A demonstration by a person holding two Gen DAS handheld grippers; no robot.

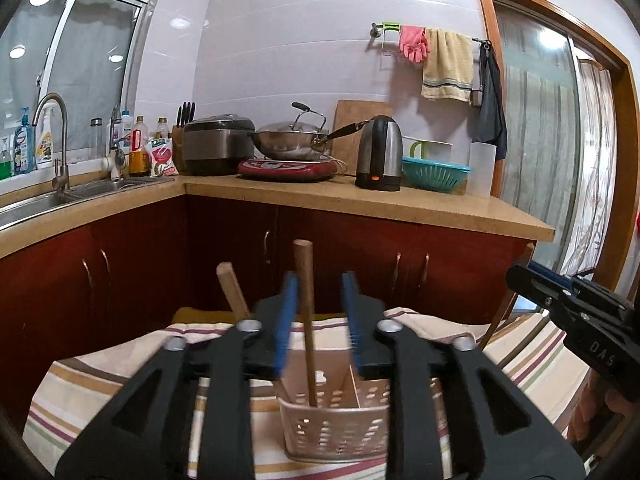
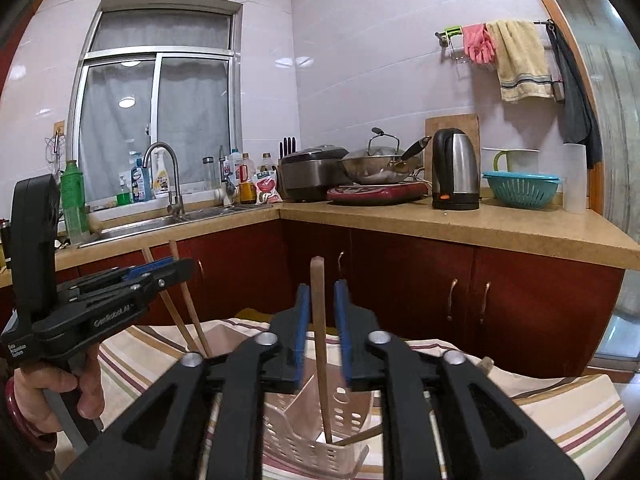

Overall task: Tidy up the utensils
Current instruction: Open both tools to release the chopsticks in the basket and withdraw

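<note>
The left gripper (image 1: 319, 320) has its blue pads (image 1: 289, 320) spread a little, and a wooden stick (image 1: 305, 312) stands between them without either pad pressing on it. The stick's lower end sits inside a pale perforated basket (image 1: 336, 432) at 6 o'clock in the left wrist view, leaning slightly toward 11 o'clock. A second wooden handle (image 1: 233, 294) rises at 10 o'clock from the gripper, partly hidden behind the black finger. The basket has a divider and rests on a striped cloth (image 1: 100, 380).

The right gripper (image 2: 322, 328) is likewise parted a little, and a flat wooden utensil (image 2: 320, 320) stands upright in the gap, clear of both pads (image 2: 302, 324); its foot rests in a compartment of the basket (image 2: 304, 440), to the right of the divider. Another thin wooden piece (image 2: 358, 436) lies slanted low at 4 o'clock from that foot.

In the right wrist view the left gripper (image 2: 176, 270) shows at 9 o'clock, carried by a hand (image 2: 52, 392), with two wooden sticks (image 2: 188, 300) crossing behind its tips. In the left wrist view the right gripper (image 1: 516, 276) enters at 3 o'clock.

Beyond the cloth, at 12 o'clock, runs a counter (image 1: 360, 200) with a kettle (image 1: 380, 152), a wok (image 1: 292, 140) and a sink (image 1: 24, 204).
</note>
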